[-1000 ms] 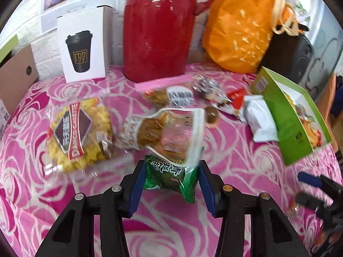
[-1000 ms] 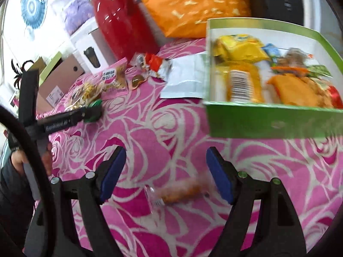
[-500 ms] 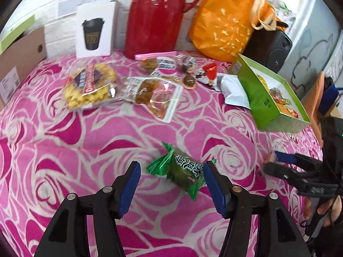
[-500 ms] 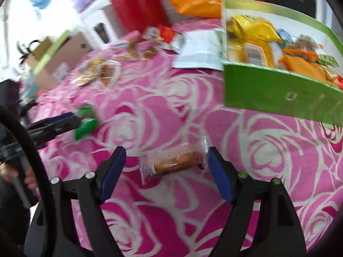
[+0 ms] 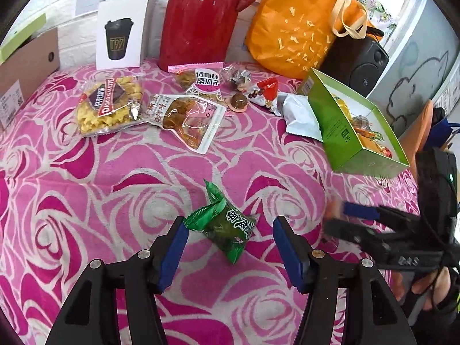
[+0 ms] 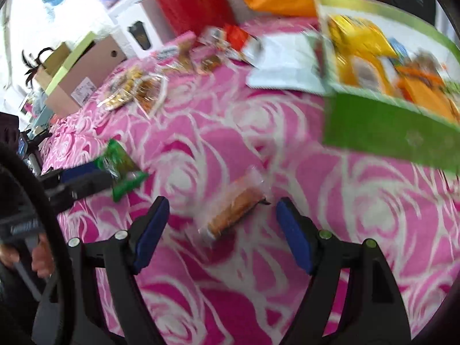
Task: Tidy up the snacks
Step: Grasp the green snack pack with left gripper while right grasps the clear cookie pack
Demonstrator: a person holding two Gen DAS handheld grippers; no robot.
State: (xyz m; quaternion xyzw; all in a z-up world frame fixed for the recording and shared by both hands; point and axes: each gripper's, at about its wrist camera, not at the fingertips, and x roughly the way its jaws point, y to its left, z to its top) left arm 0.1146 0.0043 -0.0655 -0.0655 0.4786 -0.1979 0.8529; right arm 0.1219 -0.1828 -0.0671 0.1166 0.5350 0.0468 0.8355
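A green snack packet point(image 5: 227, 225) lies on the pink rose tablecloth between the fingers of my open left gripper point(image 5: 229, 230). Its left corner touches the left pad; the right pad stands apart. In the right wrist view a clear-wrapped orange bar point(image 6: 234, 210) lies slanted on the cloth between the wide-open fingers of my right gripper point(image 6: 222, 212). The green snack box point(image 5: 339, 132), with several packets inside, stands at the right; in the blurred right wrist view the box point(image 6: 388, 126) is ahead to the right. My right gripper point(image 5: 336, 220) shows at the left wrist view's right edge.
Further back lie a yellow biscuit bag point(image 5: 110, 103), a clear pouch point(image 5: 187, 118), a white packet point(image 5: 299, 115) and small sweets. Behind them stand a red thermos point(image 5: 198, 20), an orange bag point(image 5: 299, 26), a white cup box point(image 5: 120, 31), a cardboard box point(image 5: 28, 63) and a black speaker point(image 5: 359, 60).
My left gripper carried the green packet back from the snack pile toward the near side, then opened and let it drop on the cloth. The right gripper's view swung over the bar.
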